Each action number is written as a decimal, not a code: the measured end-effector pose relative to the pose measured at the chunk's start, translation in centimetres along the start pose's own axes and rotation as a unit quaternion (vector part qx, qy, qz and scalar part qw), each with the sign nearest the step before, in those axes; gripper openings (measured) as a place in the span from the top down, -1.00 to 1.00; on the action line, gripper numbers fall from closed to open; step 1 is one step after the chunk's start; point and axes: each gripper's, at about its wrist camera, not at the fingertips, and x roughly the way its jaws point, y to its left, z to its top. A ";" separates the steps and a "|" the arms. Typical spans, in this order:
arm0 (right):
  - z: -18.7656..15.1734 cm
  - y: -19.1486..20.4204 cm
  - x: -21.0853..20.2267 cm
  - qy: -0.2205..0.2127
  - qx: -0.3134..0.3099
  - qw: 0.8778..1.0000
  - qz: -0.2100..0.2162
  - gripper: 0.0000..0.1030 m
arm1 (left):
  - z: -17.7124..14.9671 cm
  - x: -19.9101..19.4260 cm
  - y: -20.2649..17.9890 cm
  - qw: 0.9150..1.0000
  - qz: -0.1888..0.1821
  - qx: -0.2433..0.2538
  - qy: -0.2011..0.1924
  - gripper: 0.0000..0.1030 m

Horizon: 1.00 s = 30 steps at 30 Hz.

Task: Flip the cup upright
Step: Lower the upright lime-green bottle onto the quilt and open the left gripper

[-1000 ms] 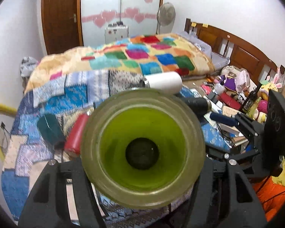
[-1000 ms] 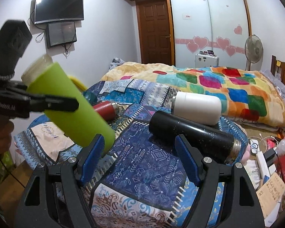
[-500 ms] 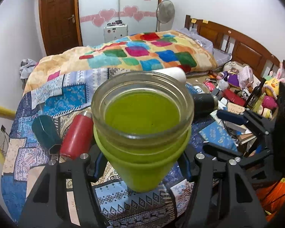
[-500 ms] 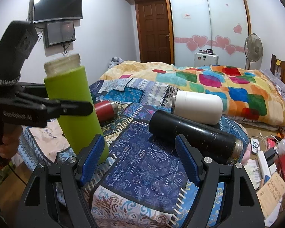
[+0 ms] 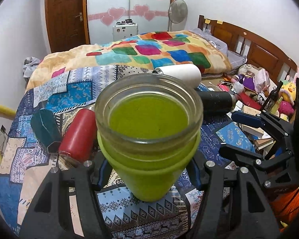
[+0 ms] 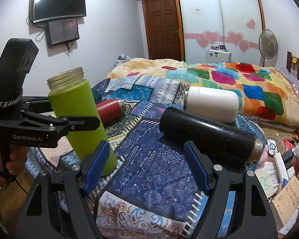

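A lime green cup point(image 5: 149, 151) with a clear threaded rim stands upright on the patterned cloth, its base on the cloth point(image 6: 83, 123). My left gripper point(image 5: 148, 171) is shut on the green cup at mid height; it also shows in the right wrist view point(image 6: 77, 122). My right gripper point(image 6: 145, 167) is open and empty, to the right of the green cup and in front of a black flask point(image 6: 209, 133) that lies on its side.
A white flask point(image 6: 211, 103), a red flask point(image 5: 77, 135) and a dark teal cup point(image 5: 44, 129) lie on their sides on the patterned cloth point(image 6: 159, 163). A bed with a colourful quilt point(image 6: 239, 81) is behind. Clutter covers the floor on the right point(image 6: 289, 169).
My left gripper has turned the green cup from tilted, mouth toward the camera, to upright and lowered it onto the cloth. The right gripper has not moved.
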 end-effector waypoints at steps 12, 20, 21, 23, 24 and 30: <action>1.3 2.4 -4.1 -0.037 -0.014 0.999 -0.009 -0.44 | -2.5 -5.7 -0.3 0.999 0.019 -0.015 -0.049 -0.26; 2.4 4.8 -8.2 -0.089 -0.007 0.996 -0.016 -0.47 | -4.0 -14.1 -0.5 0.985 0.060 -0.038 -0.158 -0.26; 2.5 5.1 -8.8 -0.097 -0.005 0.995 -0.017 -0.47 | -4.3 -15.2 -0.8 0.982 0.070 -0.037 -0.173 -0.26; 2.6 5.7 -10.0 -0.113 0.000 0.993 -0.018 -0.49 | -4.6 -16.7 -1.2 0.976 0.085 -0.035 -0.198 -0.26; 2.5 5.9 -10.3 -0.117 0.002 0.993 -0.018 -0.50 | -4.8 -17.4 -1.4 0.973 0.091 -0.034 -0.208 -0.26; 2.4 7.5 -13.1 -0.158 0.019 0.987 -0.025 -0.62 | -6.5 -21.0 -2.9 0.955 0.125 -0.033 -0.266 -0.26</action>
